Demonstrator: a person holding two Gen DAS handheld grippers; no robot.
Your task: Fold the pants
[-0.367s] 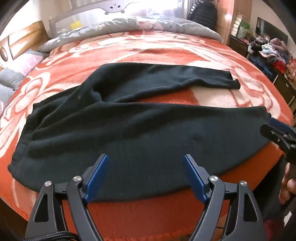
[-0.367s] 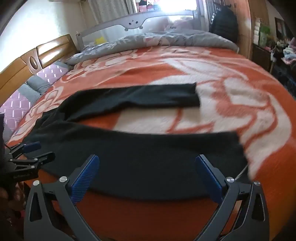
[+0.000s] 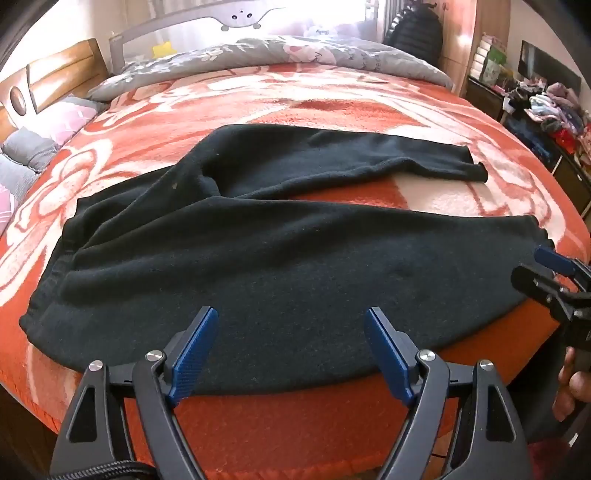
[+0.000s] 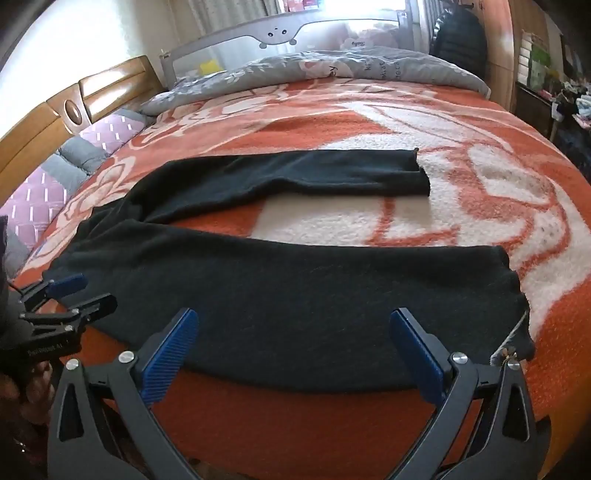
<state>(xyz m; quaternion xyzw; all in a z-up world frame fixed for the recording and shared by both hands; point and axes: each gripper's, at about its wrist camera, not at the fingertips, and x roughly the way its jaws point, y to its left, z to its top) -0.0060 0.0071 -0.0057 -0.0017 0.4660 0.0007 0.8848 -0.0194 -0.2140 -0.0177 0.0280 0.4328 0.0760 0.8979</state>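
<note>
Lying spread across the near half of the bed, the black pants [image 3: 280, 266] have the waistband at the left, the near leg running along the mattress edge and the far leg angled off toward the right, so the two legs form an open V with blanket showing between them. Compared with the view a moment earlier, the garment has not shifted at all; both grippers have only eased slightly nearer to the near leg's edge, so no fold has begun. The likely first step is to bring one leg over the other.

The left gripper [image 3: 291, 354] hovers above the thigh part of the near leg with its blue pads spread wide and nothing between them. The right gripper [image 4: 295, 358] hovers over the lower part of that leg, near the cuff, likewise spread wide and empty. Each shows at the edge of the other's view, flanking the near leg.

A small tag or cord [image 4: 508, 343] hangs at the near cuff and could snag a finger.

The pants rest on an orange-and-white floral blanket [image 4: 424, 221], thick and fuzzy, which will probably grip the fabric and resist sliding. Beyond lies a grey quilt [image 3: 303, 51] bunched along the far side, a grey bed rail [image 4: 280, 33], a wooden headboard [image 4: 48, 118] to the left, a dark jacket [image 3: 417, 33] hanging, and a cluttered shelf of clothes [image 3: 550, 107] at right.
</note>
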